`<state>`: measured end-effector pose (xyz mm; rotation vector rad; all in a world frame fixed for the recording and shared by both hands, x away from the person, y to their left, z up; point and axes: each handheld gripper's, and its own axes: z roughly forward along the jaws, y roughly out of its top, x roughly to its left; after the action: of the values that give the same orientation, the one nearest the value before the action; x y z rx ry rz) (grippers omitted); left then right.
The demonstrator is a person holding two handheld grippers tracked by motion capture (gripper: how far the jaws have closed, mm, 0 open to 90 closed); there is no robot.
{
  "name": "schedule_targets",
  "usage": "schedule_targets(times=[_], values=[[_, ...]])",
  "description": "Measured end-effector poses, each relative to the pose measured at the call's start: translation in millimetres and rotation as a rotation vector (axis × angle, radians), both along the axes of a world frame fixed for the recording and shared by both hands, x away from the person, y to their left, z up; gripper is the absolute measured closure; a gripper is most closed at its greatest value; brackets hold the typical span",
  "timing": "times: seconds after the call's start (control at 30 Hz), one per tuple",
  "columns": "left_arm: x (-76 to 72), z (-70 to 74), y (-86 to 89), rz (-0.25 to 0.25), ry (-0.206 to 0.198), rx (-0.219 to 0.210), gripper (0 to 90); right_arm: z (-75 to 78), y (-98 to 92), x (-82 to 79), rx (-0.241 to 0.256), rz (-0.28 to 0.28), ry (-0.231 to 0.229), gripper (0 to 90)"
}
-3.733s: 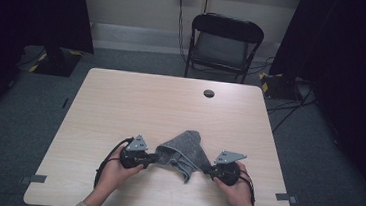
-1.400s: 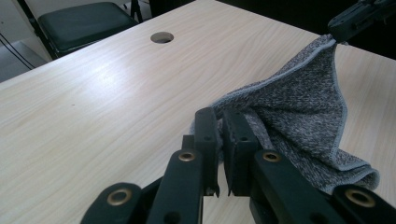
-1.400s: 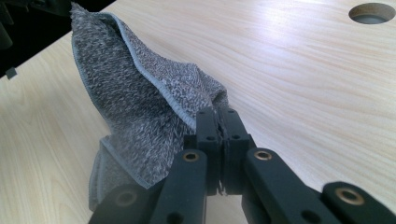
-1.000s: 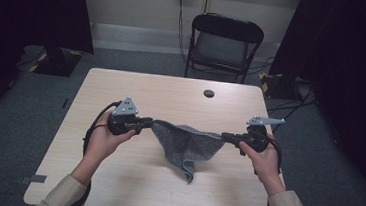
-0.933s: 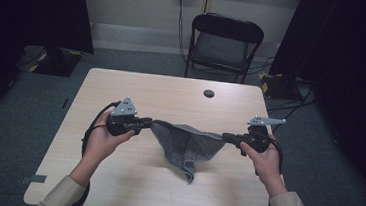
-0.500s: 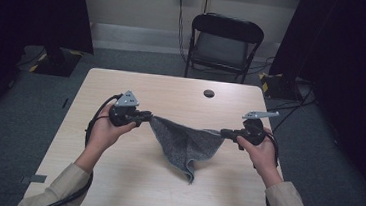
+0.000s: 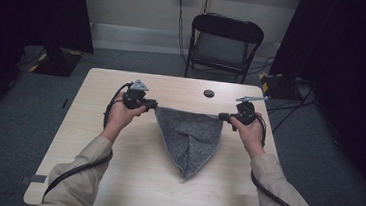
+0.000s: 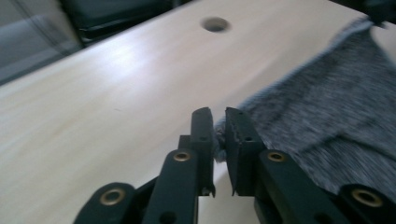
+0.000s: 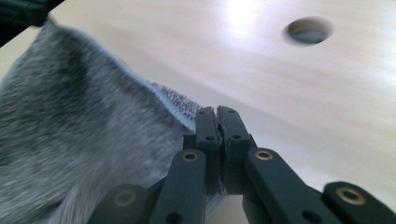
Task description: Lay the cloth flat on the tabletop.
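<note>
Over the table [image 7: 129, 178], both clamped grippers have pulled the grey cloth [image 7: 191, 134] tauter, farther forward.

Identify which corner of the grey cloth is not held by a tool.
The lowest corner of the grey cloth, pointing toward the person. The upper two are pinched by the left tool and right tool.

1 black folding chair [image 7: 224, 46] stands beyond the wooden table [image 7: 144, 180], which has 1 round hole [image 7: 209, 93].
</note>
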<state>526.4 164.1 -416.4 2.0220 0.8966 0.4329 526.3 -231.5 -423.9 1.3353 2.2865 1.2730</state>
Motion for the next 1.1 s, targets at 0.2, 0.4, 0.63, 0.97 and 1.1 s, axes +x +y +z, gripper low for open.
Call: schedule_targets(times=[0.2,0.4,0.63,0.97,1.1], values=[[12.7,-4.6,-15.4,0.113,-0.036,0.000,34.2,-4.3,-0.8,11.2,-0.033,-0.087,-0.090,52.8],[-10.5,-17.0,-20.0,0.039,0.016,-0.011,22.5,-12.0,2.8,-22.3,-0.015,0.051,-0.078,42.5],[-74.1,-30.7,-33.8,-0.099,0.004,-0.032,23.8,-17.8,7.8,-78.9,-0.034,0.157,-0.103,40.4],[-124.7,-44.5,-63.1,-0.216,0.008,-0.048,28.9,-36.5,28.9,-129.3,-0.025,0.224,-0.092,41.0],[-134.0,-51.2,-74.0,-0.253,0.016,-0.035,32.1,-44.2,39.3,-136.6,-0.054,0.252,-0.080,41.8]])
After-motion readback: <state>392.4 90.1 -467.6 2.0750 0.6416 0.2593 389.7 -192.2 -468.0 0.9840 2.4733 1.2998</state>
